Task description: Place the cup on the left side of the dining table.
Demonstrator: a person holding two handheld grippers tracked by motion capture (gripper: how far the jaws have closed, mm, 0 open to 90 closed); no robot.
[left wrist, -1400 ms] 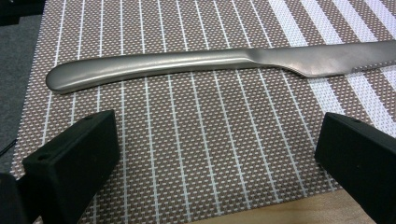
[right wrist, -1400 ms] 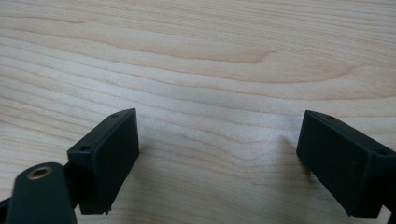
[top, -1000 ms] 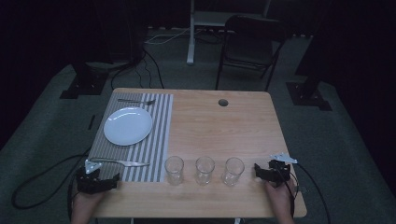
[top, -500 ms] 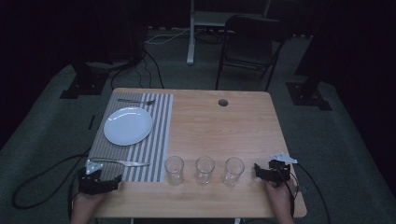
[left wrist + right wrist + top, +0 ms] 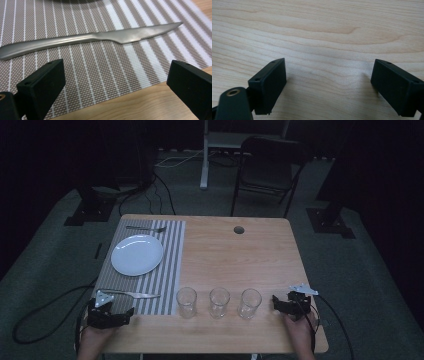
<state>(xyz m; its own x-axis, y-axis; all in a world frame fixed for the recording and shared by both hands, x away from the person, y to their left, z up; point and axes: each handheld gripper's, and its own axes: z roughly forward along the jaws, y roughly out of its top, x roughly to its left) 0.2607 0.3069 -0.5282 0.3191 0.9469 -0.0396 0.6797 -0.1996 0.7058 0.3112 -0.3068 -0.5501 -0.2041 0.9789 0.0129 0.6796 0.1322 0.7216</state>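
Observation:
A steel knife [image 5: 90,38] lies across the striped placemat [image 5: 105,72], just beyond my left gripper [image 5: 115,82], whose black jaws stand wide open with nothing between them. From above, that left gripper [image 5: 120,316] rests at the table's front left corner by the knife [image 5: 135,294]. Three clear glasses [image 5: 186,301] [image 5: 219,302] [image 5: 249,303] stand in a row near the front edge. My right gripper [image 5: 278,304] sits low on the table just right of the third glass. Its jaws are open over bare wood [image 5: 329,82].
A white plate [image 5: 137,255] sits on the placemat [image 5: 170,265], with a fork [image 5: 146,228] at the mat's far end. A round cable hole [image 5: 239,229] is in the table's far part. A chair [image 5: 267,170] and stands are behind the table.

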